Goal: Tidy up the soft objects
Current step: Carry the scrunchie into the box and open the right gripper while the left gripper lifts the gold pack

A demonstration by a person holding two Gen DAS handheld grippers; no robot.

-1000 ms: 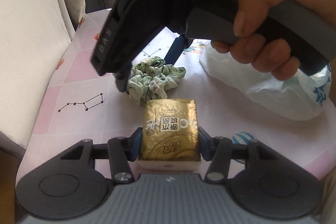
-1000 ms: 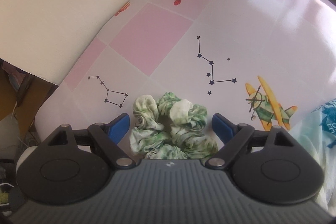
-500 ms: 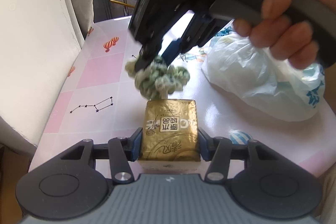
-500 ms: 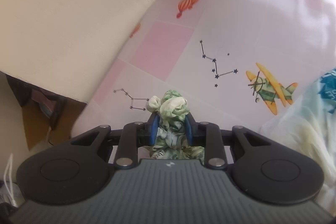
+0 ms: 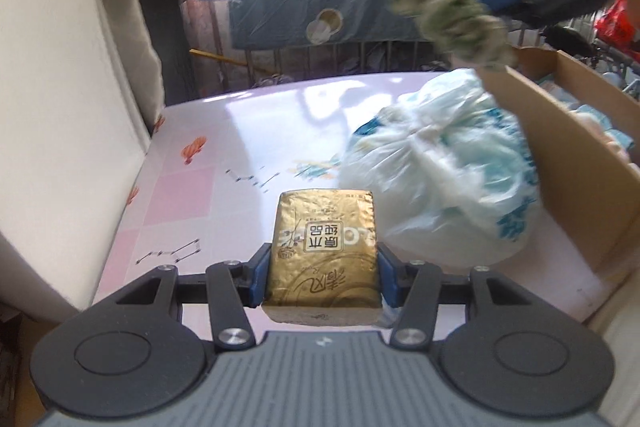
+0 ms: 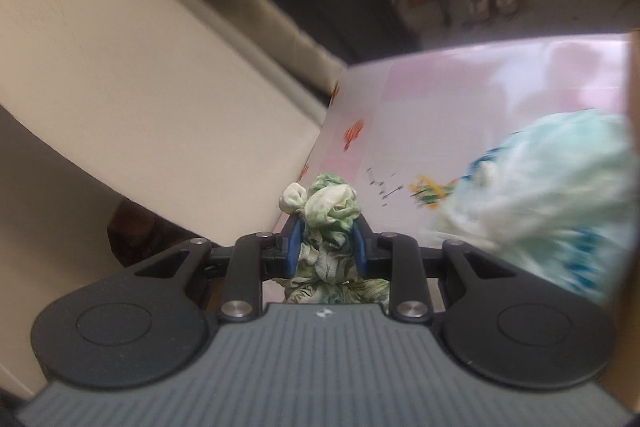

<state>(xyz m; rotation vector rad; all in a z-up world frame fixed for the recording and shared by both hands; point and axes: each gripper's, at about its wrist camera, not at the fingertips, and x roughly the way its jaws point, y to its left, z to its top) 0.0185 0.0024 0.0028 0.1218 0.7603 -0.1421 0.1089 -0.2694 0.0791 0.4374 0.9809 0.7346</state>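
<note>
A gold-wrapped tissue pack [image 5: 324, 247] sits between the blue pads of my left gripper [image 5: 320, 269], which is shut on it and holds it above the pink table [image 5: 248, 147]. My right gripper [image 6: 326, 247] is shut on a green-and-white scrunchie [image 6: 328, 205], whose cloth bulges out past the fingertips. In the left wrist view that scrunchie [image 5: 452, 15] hangs blurred high at the upper right, over the near wall of a cardboard box [image 5: 568, 163].
A white and blue plastic bag [image 5: 444, 175] lies on the table between the tissue pack and the box. A pale cushion [image 5: 60, 107] borders the table on the left. Soft items lie inside the box at the right edge.
The right gripper closed on the scrunchie, lifted it off the table and carried it up and to the right toward the box. The left gripper rose with the tissue pack.
</note>
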